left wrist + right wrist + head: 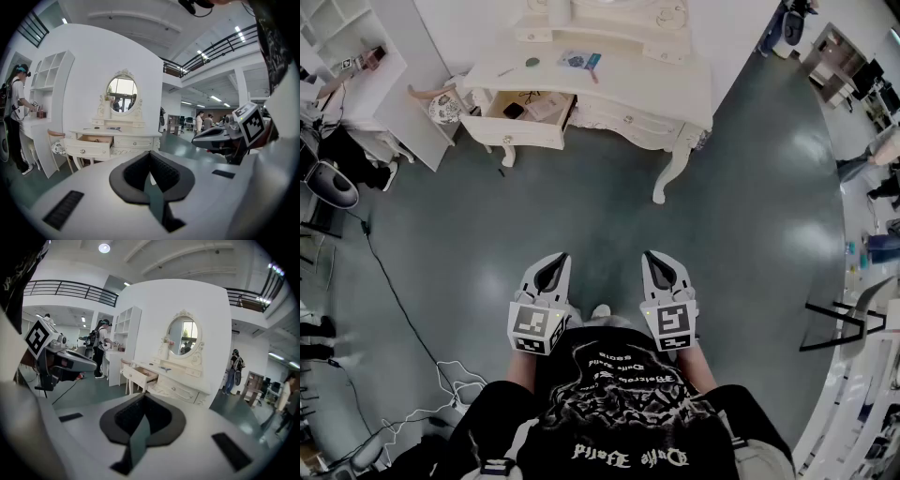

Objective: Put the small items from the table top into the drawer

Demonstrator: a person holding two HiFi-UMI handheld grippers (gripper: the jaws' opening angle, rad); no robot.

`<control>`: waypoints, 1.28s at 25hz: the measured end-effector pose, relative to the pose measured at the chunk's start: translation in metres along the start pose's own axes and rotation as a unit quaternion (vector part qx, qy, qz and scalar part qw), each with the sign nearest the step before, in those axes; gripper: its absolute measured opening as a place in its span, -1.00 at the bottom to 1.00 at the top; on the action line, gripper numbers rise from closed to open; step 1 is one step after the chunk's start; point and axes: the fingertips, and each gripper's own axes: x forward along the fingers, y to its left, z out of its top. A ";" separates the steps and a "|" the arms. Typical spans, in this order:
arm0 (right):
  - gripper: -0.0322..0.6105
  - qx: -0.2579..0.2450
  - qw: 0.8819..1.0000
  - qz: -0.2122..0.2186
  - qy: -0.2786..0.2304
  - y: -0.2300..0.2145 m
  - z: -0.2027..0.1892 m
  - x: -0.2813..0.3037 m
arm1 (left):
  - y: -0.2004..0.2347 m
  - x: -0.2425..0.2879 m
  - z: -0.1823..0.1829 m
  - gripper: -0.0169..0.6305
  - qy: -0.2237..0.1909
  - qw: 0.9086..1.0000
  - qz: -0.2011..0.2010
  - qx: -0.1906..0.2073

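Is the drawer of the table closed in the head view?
No, the drawer is pulled out from the table, so its inside is open to view.

Large indoor test hall, staged dressing table (656,84), mezzanine railing (70,289), floor cables (448,377)

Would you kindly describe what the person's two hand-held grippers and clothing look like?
The left hand-held gripper and right hand-held gripper have pale grey shells with black jaw pads. Each carries a cube of black-and-white square markers. The person wears a black T-shirt with white print.
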 end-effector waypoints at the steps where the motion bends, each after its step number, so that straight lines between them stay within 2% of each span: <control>1: -0.87 0.000 1.000 0.000 -0.001 0.001 0.000 0.000 | 0.000 -0.001 0.000 -0.90 0.000 1.000 0.000 0.002; 10: -0.87 0.003 1.000 -0.009 -0.008 0.000 0.000 -0.006 | 0.000 -0.009 -0.004 -0.90 0.000 1.000 0.005 0.011; 14: -0.87 0.014 1.000 -0.017 -0.022 -0.005 0.005 -0.008 | 0.004 -0.011 -0.001 -0.90 -0.003 1.000 0.008 0.030; 21: -0.87 -0.009 1.000 -0.019 -0.013 -0.006 0.002 0.005 | 0.029 -0.011 -0.007 -0.90 0.001 0.998 0.021 0.051; 24: -0.87 -0.012 1.000 -0.009 -0.002 -0.006 0.002 0.012 | 0.033 -0.006 -0.003 -0.90 0.001 0.998 0.016 0.064; 32: -0.87 -0.024 0.999 -0.025 0.005 -0.020 0.011 0.038 | 0.047 0.024 0.010 -0.90 0.005 0.997 -0.004 0.082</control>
